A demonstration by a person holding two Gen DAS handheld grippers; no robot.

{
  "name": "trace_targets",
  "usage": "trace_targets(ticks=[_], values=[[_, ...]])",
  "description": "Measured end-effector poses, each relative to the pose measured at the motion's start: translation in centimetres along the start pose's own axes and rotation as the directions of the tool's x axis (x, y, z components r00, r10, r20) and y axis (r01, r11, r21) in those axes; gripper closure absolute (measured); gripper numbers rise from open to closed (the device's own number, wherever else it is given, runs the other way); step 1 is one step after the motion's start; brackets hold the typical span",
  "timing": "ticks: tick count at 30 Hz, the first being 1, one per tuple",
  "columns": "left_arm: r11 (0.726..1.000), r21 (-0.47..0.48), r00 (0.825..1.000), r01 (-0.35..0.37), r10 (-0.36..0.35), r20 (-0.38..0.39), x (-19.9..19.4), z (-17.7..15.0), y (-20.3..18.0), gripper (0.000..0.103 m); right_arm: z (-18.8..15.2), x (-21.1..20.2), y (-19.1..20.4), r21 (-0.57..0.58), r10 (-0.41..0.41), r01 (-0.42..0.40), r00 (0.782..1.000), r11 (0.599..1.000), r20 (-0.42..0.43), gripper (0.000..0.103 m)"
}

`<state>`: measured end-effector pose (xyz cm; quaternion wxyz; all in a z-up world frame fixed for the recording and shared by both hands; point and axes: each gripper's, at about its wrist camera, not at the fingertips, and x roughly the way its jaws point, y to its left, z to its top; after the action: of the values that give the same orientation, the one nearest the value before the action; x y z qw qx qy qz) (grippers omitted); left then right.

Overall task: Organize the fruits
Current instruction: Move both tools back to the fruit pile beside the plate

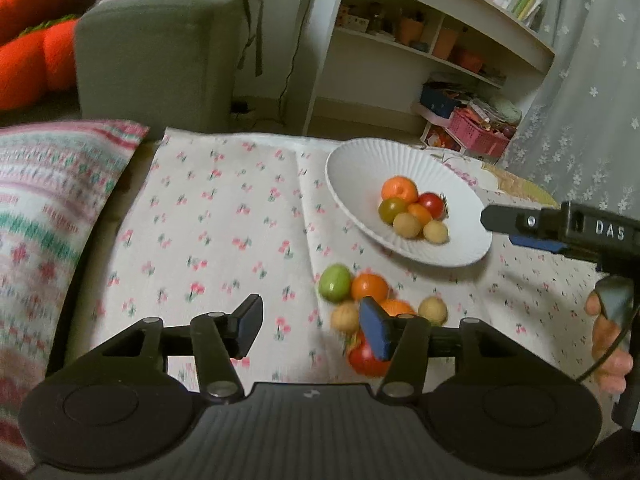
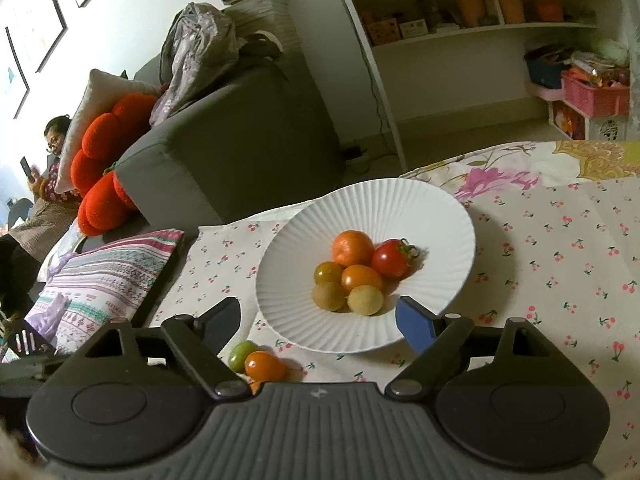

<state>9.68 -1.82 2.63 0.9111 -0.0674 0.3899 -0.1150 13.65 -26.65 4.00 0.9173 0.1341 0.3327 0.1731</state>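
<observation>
A white ribbed plate [image 1: 360,160] on the cherry-print cloth holds several small fruits: an orange one [image 1: 398,189], a red tomato [image 1: 431,204], a green-brown one and tan ones. More fruit lies loose on the cloth in front of it: a green one [image 1: 335,283], an orange one [image 1: 370,286], a tan one [image 1: 433,310] and a red tomato [image 1: 364,358]. My left gripper [image 1: 312,328] is open and empty, with its right finger over that loose pile. Hovering at the near rim of the plate [image 2: 360,200], my right gripper [image 2: 320,320] stands wide open and holds nothing.
A striped pillow [image 1: 48,200] lies left of the cloth. Behind it stand a grey sofa [image 1: 160,60] and a white shelf unit [image 1: 420,40] with a pink basket [image 1: 476,132]. A person sits on the sofa with a phone [image 2: 44,152].
</observation>
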Motion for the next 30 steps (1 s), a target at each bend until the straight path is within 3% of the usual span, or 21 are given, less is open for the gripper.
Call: trace_targets(ticks=[4,13,19,30], values=[[1.0,0.004,1.0,0.0,0.0,-0.025,-0.7,-1.8,0.2,0.05,-0.4,-0.1,0.9,-0.026,0.009,-0.009,1.0,1.0,-0.014,0.016],[1.0,0.026,0.998,-0.004,0.005,-0.067,-1.0,-4.6,-0.2,0.042,-1.1,-0.9,3.4,-0.102,0.025,-0.028,0.999,0.994,-0.031,0.014],[0.994,0.111,0.997,-0.014,0.023,-0.079,-0.5,-6.1,-1.3,0.041,-2.3,-0.7,4.3,-0.142,0.007,-0.02,0.996,0.99,-0.09,0.016],[0.99,0.133,0.997,-0.036,0.044,-0.064,0.3,-6.6,-1.3,0.044,-3.9,0.5,4.4,-0.157,-0.03,0.003,0.984,0.988,-0.173,0.026]])
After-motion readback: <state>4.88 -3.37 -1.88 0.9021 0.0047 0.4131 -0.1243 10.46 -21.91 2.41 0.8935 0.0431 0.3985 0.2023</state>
